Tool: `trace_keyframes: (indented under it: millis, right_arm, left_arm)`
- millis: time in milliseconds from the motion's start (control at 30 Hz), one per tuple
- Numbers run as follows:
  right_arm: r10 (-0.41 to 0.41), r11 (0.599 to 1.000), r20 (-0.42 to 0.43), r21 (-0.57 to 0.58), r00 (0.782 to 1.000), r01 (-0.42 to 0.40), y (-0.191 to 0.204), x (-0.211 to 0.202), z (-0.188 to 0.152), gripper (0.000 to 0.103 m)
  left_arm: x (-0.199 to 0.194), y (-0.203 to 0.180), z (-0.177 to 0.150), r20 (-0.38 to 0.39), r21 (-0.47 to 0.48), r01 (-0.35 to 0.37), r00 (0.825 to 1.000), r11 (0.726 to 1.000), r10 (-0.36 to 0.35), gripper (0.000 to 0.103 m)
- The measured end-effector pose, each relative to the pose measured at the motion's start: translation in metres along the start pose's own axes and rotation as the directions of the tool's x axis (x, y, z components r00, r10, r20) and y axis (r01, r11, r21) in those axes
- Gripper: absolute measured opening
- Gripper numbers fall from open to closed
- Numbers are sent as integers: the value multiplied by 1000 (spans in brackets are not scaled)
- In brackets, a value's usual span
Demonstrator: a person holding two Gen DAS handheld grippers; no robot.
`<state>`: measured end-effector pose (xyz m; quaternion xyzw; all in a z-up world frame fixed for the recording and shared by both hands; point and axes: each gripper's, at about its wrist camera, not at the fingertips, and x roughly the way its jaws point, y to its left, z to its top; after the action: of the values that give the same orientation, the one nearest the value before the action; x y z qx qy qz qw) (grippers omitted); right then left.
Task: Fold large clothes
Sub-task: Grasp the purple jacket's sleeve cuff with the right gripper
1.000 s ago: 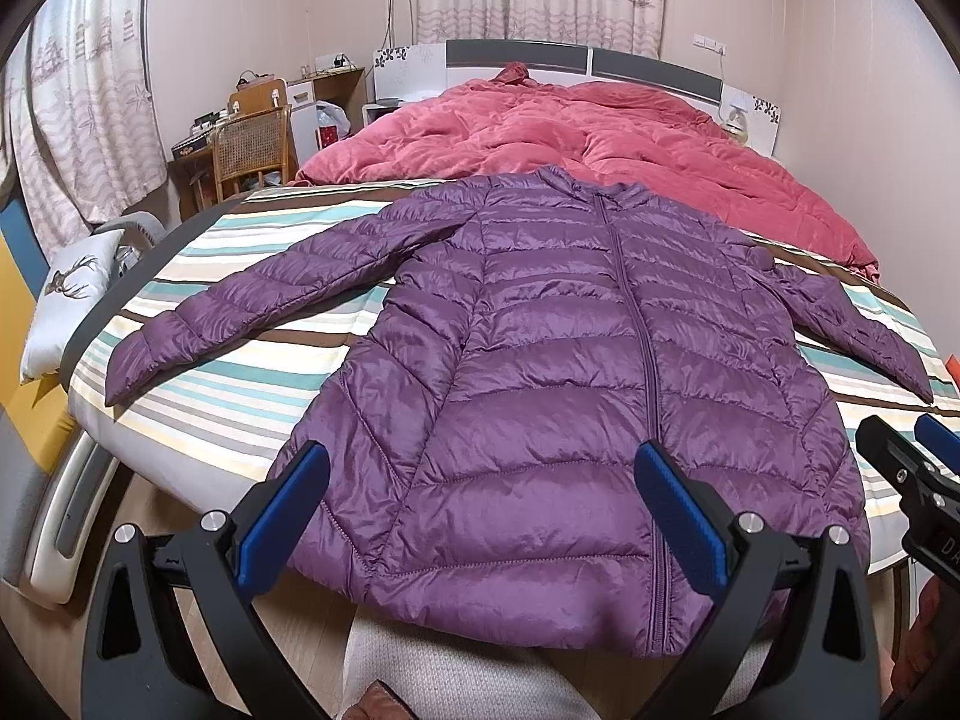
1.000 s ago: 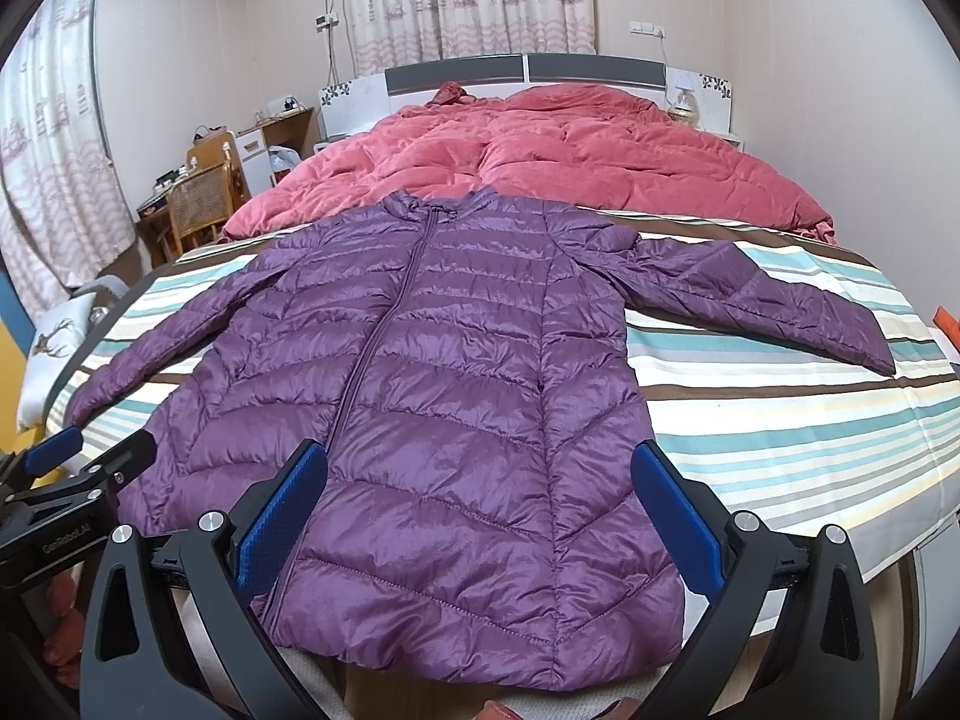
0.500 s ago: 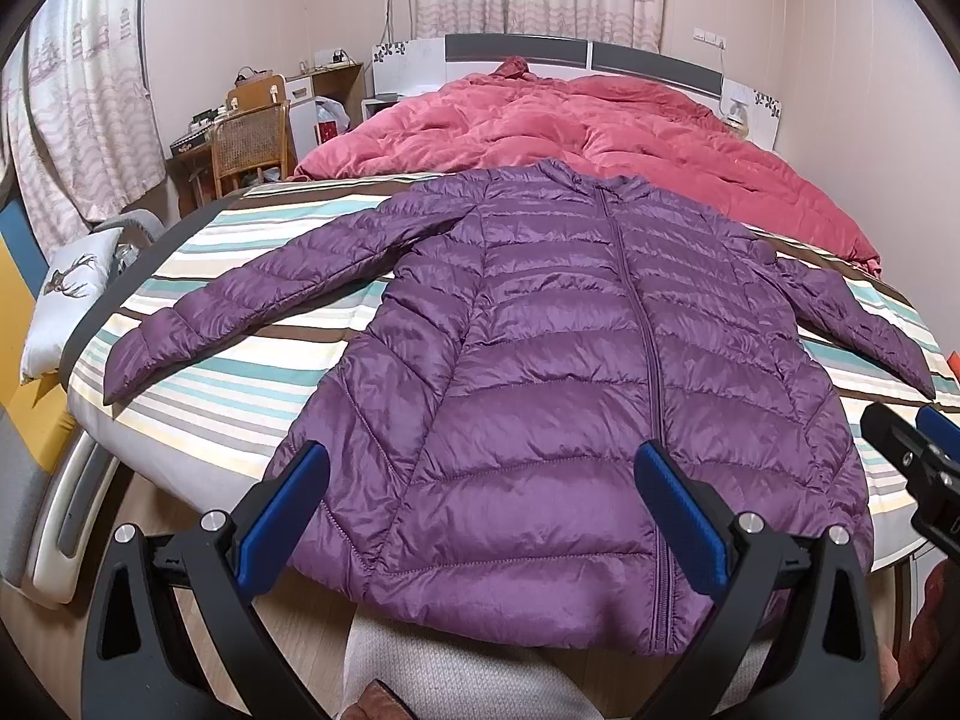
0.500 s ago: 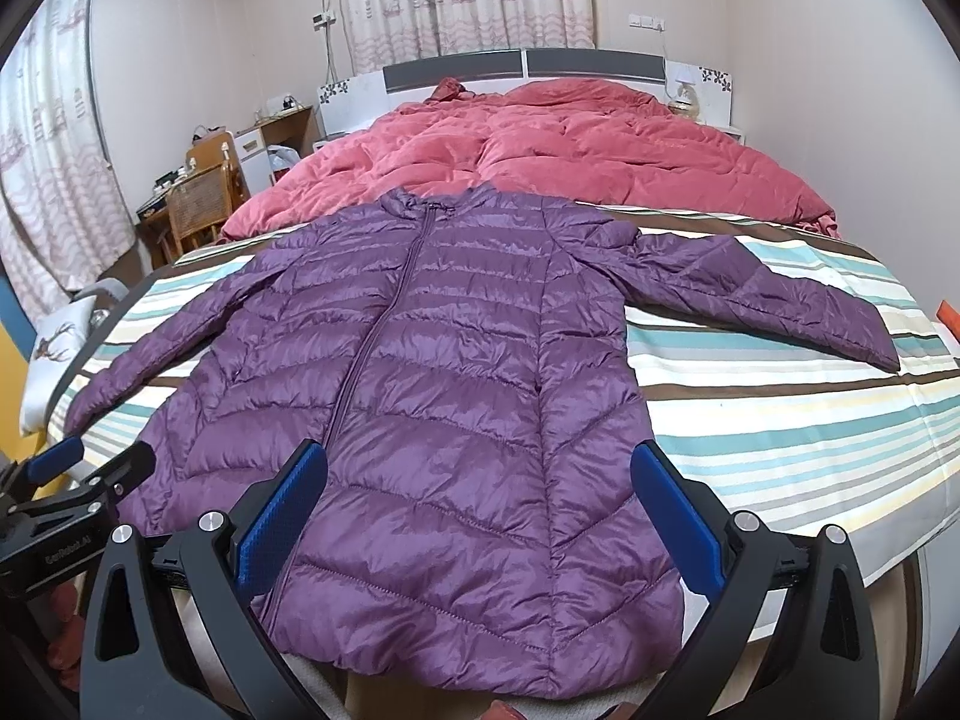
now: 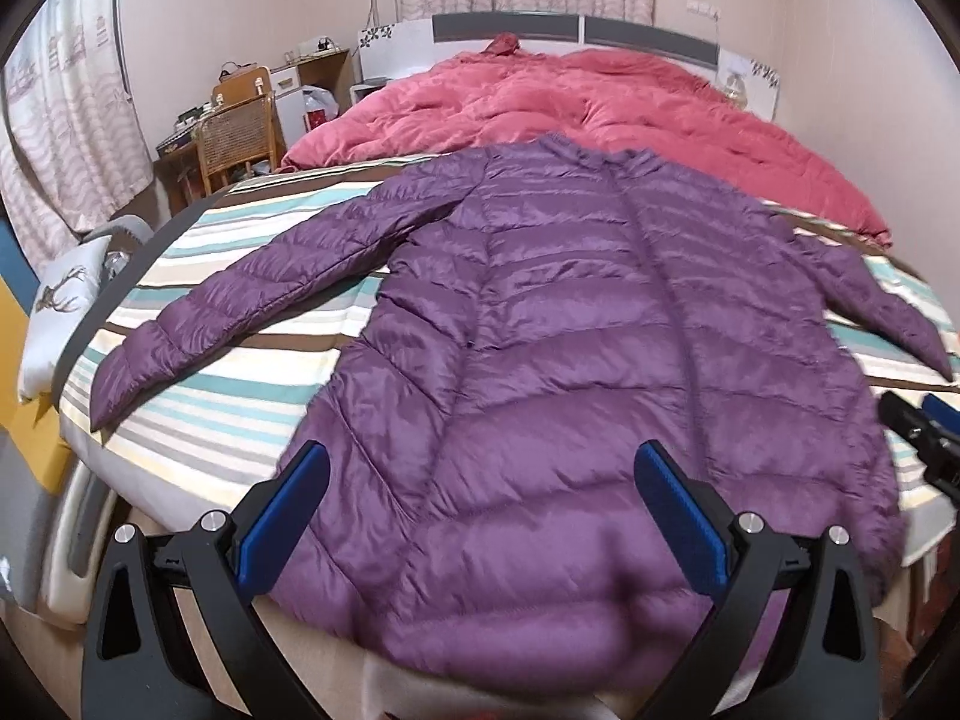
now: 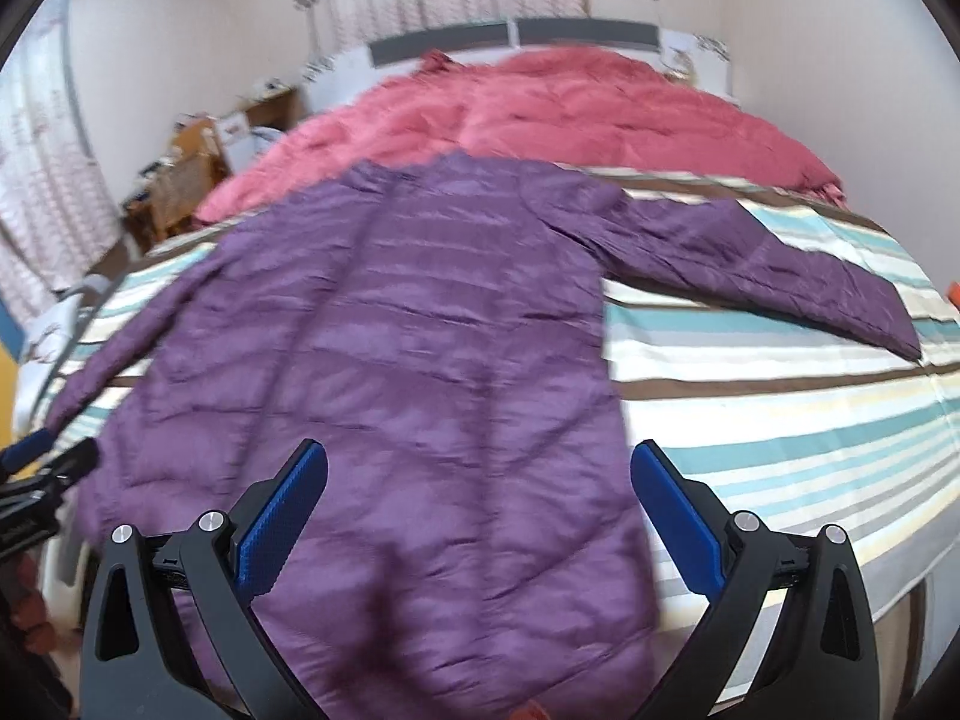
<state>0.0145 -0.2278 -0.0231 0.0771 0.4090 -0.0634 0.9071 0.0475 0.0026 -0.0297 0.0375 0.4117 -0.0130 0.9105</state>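
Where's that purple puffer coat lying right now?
The purple puffer coat lies spread flat on the striped bedsheet, sleeves out, just in front of the pink duvet.

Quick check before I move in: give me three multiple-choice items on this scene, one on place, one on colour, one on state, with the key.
1. Where does the jacket lie?
A. on the chair
B. on the striped bedspread
C. on the floor

2. What colour is the quilt beyond it?
A. red-pink
B. green
C. black

3. How do the left tool and right tool stand?
A. both open, empty
B. both shut on a sleeve
C. one holding the hem

Key: B, the jacket is spread flat on the stripes; A, the quilt by the headboard is red-pink; A, blue pads wide apart, gripping nothing.
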Motion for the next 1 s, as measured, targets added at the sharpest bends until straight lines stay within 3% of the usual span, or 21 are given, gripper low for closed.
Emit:
trace_keyframes:
  millis: [133,300,333,400,467,567,633,700,800,1000]
  right_arm:
    - [-2,995,-27,104,1000,5,-43,21,10,100]
    - [-27,960,2,279,1000,25,-113,40,25,99]
    - [-51,950,4,309,999,47,-127,42,27,97]
    - [-94,925,9,372,996,84,-157,49,33,81]
    - [-140,892,-1,434,990,127,-188,58,38,79]
    - [-180,851,-9,500,984,160,-223,67,43,66]
    - [-193,801,-25,573,981,172,-252,74,43,65]
    - [-182,725,-32,671,983,157,-284,81,41,63]
    - [-200,641,-1,756,980,132,-317,81,39,56]
    - [-253,512,30,852,967,107,-361,84,44,56]
  left_arm:
    - [27,10,15,36,-12,-32,999,999,32,101]
    - [63,23,35,30,-20,-96,995,995,97,101]
    - [69,25,39,28,-25,-104,994,994,104,101]
    - [81,29,46,15,-30,-110,994,994,110,101]
    - [94,33,53,10,-48,-124,992,991,124,101]
    - [106,38,57,4,-68,-129,992,989,129,101]
    - [112,41,57,3,-75,-141,990,987,142,101]
    - [117,42,56,15,-80,-144,989,986,145,101]
    - [126,42,54,17,-66,-182,983,981,183,101]
    - [140,50,50,-8,-86,-192,981,978,192,101]
